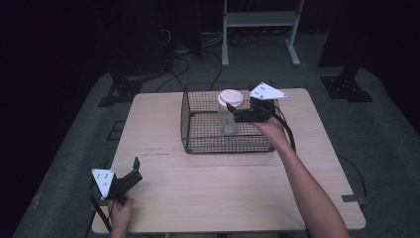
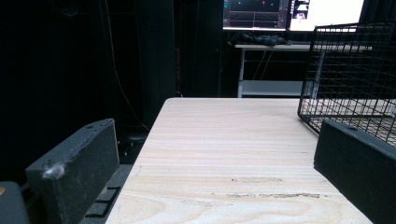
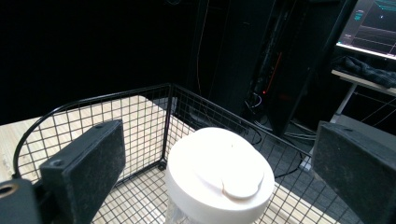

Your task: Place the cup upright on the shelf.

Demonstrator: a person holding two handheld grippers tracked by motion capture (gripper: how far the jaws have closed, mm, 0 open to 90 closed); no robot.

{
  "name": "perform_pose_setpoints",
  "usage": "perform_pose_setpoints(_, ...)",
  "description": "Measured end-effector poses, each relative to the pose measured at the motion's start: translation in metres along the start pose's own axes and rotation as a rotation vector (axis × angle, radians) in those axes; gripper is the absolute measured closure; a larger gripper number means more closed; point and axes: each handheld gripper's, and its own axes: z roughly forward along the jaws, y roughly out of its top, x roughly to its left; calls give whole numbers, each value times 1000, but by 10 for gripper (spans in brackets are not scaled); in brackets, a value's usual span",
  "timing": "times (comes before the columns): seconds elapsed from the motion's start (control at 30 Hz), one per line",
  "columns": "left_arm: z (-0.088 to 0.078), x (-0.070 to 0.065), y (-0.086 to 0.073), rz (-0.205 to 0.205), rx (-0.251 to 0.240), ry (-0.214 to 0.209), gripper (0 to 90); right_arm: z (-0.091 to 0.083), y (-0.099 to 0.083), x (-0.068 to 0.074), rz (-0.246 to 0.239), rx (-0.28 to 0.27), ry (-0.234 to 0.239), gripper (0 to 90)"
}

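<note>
A clear jar with a white lid (image 1: 230, 110) stands upright inside a black wire basket (image 1: 198, 130) on the wooden table. My right gripper (image 1: 236, 113) reaches over the basket's right side, open, its jaws on either side of the jar's upper part without touching it. The right gripper view looks down on the white lid (image 3: 219, 170) between the two black pads (image 3: 88, 161). My left gripper (image 1: 134, 171) rests open and empty near the table's front left corner, pointing toward the basket (image 2: 350, 70).
The light wooden table (image 1: 218, 193) has free room in front of the basket and at its left. Dark floor, cables and a white metal stand (image 1: 260, 27) lie beyond the far edge. Monitors (image 2: 289, 11) glow in the background.
</note>
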Motion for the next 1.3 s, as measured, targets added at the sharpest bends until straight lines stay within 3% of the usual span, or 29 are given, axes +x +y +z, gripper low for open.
perform_pose_setpoints(1.3,0,-1,0,12,-1,7,0,-49,-16,3,-11,-7,24,25)
